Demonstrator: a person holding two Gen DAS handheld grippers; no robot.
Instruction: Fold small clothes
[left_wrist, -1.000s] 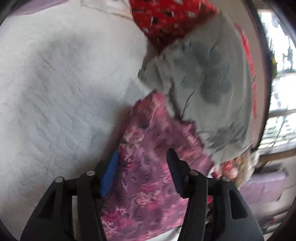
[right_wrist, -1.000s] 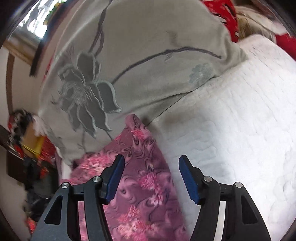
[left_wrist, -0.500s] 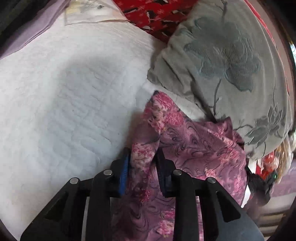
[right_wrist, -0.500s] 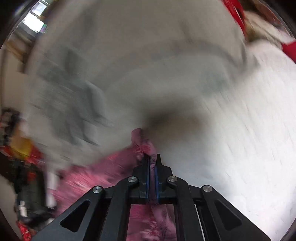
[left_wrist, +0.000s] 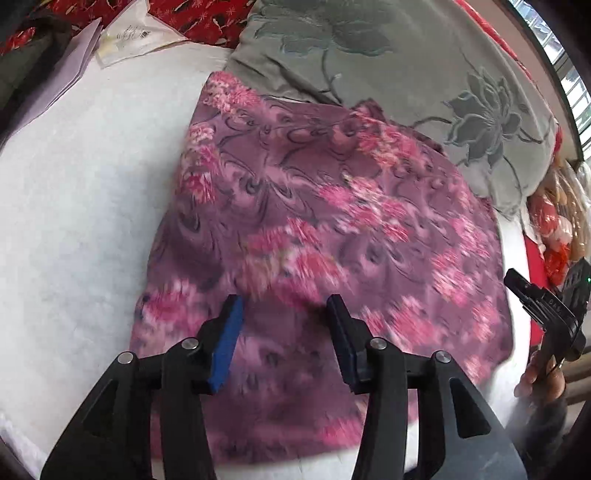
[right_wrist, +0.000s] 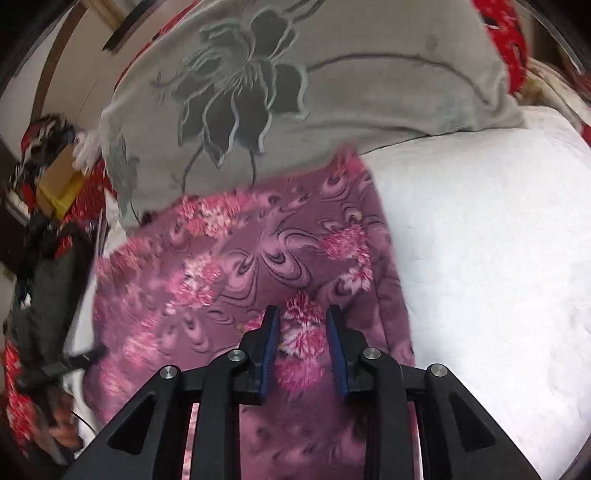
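white quilt bears the pink cloth (flat); both grippers' fingers, just opening, spread above it.

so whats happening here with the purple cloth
A person with a gripper in each hand is folding a purple flowered cloth on a white bed cover, beside a grey pillow. The left gripper and right gripper have just been opening and hang above the cloth, which lies flat.

left gripper: jaws just opening | right gripper: jaws opening, apparently empty
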